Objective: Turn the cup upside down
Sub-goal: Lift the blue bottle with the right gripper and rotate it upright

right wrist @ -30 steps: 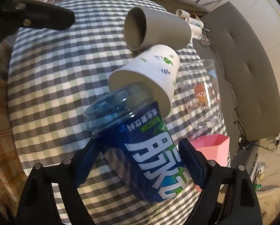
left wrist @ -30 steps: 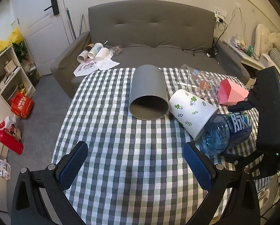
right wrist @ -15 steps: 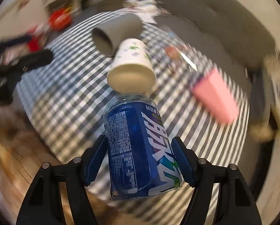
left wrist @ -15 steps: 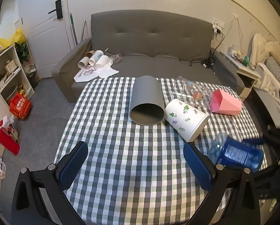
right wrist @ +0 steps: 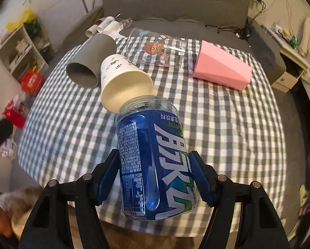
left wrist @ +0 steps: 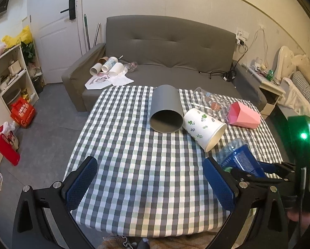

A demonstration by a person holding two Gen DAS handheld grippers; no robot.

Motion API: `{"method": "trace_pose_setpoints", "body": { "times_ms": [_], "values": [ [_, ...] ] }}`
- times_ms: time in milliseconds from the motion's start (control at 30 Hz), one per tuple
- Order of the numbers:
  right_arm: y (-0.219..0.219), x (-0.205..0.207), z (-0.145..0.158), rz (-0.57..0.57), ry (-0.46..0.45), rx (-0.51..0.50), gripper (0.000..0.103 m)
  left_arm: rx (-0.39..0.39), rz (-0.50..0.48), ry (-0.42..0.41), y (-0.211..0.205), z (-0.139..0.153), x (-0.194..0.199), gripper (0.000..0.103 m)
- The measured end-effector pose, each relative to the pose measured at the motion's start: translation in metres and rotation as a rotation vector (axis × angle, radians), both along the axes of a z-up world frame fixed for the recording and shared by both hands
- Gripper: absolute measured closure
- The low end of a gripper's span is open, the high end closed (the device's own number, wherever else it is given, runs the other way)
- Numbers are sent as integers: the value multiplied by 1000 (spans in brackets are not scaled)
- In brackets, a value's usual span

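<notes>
Blue-labelled cup (right wrist: 155, 166): clear ribbed plastic cylinder, pinched between the right gripper (right wrist: 155, 178) pads, tilted above the near table edge.
Left gripper (left wrist: 150, 182): textured blue pads spread wide, nothing between them.
Tablecloth (left wrist: 134, 155): grey-green gingham.
Paper cup (left wrist: 204, 128): white, leaf-printed, on its side.

Bare checked bench (left wrist: 134, 166) lies open before the left tongs (left wrist: 150, 182); across its far half, grey tube (left wrist: 166, 109), paper cup (left wrist: 204, 128), glass (right wrist: 155, 49) and pink cup (right wrist: 221, 70) crowd together.
</notes>
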State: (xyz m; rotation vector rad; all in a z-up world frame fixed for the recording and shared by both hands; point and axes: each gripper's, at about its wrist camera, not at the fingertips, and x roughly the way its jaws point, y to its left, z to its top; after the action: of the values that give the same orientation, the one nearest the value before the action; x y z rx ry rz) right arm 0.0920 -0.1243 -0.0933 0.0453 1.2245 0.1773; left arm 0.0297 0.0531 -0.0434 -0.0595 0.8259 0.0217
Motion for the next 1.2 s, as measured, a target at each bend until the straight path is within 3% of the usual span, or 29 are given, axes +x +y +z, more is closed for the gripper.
{"method": "trace_pose_setpoints", "body": {
  "times_ms": [133,367,700,933,1200],
  "values": [
    [2,-2,0,29,-3,27,35,20,-2,4,-5,0,-3,0],
    [-34,-15,29,7,-89,58,22,70,-8,27,-22,-1,-3,0],
    [-115,-27,56,-63,-197,-37,22,63,-77,69,-92,12,14,0],
    [-159,-23,51,-111,-192,-50,22,19,-70,159,-132,2,42,0],
    [-169,-9,32,-111,-171,-49,22,-28,-60,284,-148,-37,66,0]
  ]
}}
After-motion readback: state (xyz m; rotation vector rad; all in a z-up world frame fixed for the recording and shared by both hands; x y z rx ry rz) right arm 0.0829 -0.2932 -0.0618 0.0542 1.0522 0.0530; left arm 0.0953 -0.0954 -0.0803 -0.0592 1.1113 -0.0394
